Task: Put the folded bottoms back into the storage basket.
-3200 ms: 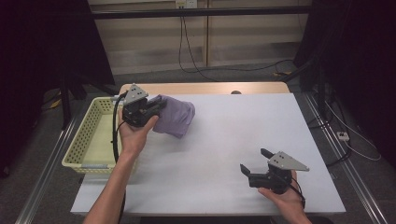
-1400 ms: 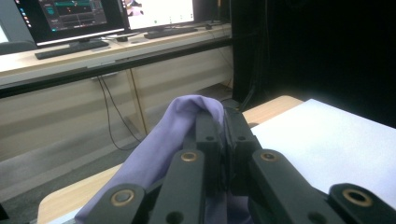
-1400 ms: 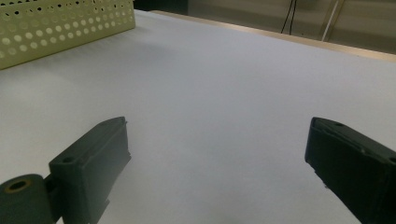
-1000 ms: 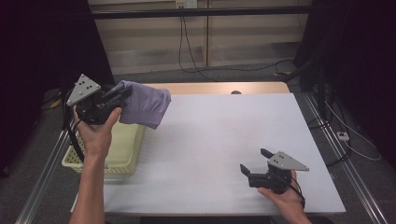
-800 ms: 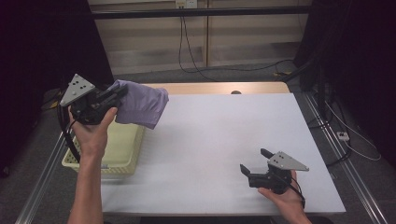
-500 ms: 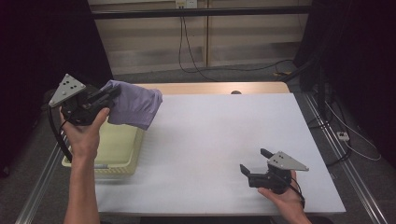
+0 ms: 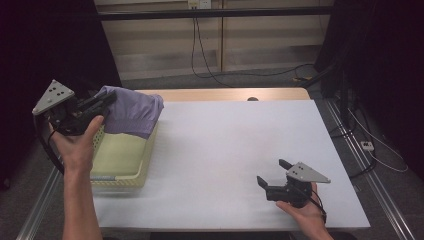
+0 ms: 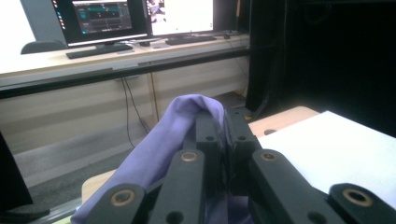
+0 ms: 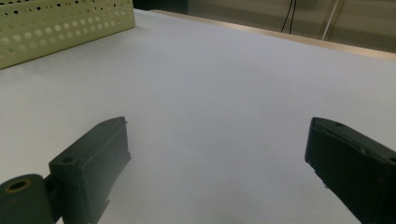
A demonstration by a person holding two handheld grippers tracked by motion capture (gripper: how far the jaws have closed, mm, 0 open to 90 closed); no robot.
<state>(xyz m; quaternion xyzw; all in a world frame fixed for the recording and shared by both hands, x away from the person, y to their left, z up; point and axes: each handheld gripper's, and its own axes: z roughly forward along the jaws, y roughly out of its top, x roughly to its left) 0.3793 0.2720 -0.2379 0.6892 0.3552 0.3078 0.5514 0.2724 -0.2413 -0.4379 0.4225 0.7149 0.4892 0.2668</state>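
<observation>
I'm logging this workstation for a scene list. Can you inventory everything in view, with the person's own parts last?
purple cloth: one, purple, held up over the basket's far end.
basket: one, pale yellow, perforated, at the table's left edge.
table: one, white top.
monitors: two, lit, on a desk behind.
keyboard: one, dark, on that desk.
left gripper: one, black, shut on the purple cloth.
right gripper: one, black, open, low over the table's near right.

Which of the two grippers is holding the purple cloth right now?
The left gripper, raised over the yellow basket, is clamped on the purple cloth. The right gripper rests open and empty on the white table.
</observation>
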